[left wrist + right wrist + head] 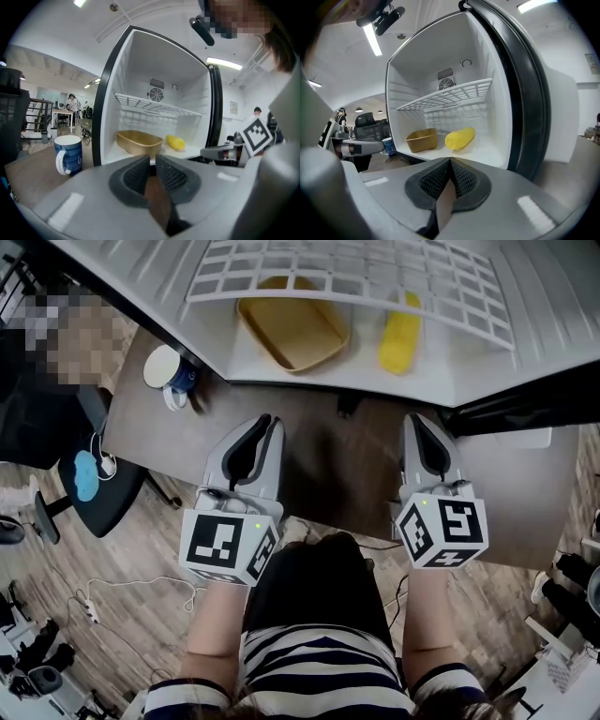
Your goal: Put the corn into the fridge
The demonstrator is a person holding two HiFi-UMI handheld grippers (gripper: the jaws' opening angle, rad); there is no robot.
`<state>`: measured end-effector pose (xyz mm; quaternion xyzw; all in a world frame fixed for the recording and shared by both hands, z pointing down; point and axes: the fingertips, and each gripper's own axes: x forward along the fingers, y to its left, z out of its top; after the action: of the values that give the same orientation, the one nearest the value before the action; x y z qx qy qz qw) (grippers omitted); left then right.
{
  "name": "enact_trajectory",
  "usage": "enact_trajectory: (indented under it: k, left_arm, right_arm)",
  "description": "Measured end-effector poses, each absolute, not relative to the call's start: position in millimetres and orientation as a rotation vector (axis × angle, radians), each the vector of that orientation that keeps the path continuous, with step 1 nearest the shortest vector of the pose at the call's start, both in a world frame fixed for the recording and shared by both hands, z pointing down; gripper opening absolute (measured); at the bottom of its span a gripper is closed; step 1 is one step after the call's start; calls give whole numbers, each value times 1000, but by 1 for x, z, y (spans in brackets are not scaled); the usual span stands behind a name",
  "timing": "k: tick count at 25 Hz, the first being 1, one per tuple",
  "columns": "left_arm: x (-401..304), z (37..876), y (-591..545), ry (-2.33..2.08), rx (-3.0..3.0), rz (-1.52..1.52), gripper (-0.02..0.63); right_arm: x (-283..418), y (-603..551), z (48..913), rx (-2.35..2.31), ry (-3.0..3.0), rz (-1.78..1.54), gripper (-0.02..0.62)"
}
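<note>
Behind is an open office room with desks and chairs, and the small fridge (525,306) stands open on the tabletop (309,460). The corn (400,334) lies on the fridge floor, at the upper right of the head view. It is under the wire shelf (356,273) and near a yellow-brown tray (293,329), and I see a gap between the two. A blue mug (169,373) stands on the tabletop at the upper left, outside the fridge. My left claw (265,420) and my right claw (418,420) are in the middle of the frame, in front of the fridge. Each has its jaws pressed together with nothing between them. I judge that the placing is done. What is left, I think, is only to close the fridge.
</note>
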<state>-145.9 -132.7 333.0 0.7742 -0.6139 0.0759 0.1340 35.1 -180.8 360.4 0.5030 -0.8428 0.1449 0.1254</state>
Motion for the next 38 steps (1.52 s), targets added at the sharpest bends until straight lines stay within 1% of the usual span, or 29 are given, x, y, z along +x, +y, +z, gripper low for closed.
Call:
enact_trajectory:
  k: [19,30,38]
  left_arm:
    - [-157,349,-128,-1803,2183,272,0]
    - [-161,352,-123,-1800,2170,278,0]
    - [-160,338,-117,-1811,2181,287,0]
  right_arm:
    - [56,-149,378,1528,-2379,472,-9]
    - [46,-142,381,1501,-2395,487,-9]
    - [43,-135,366,1491,-2419,487,-9]
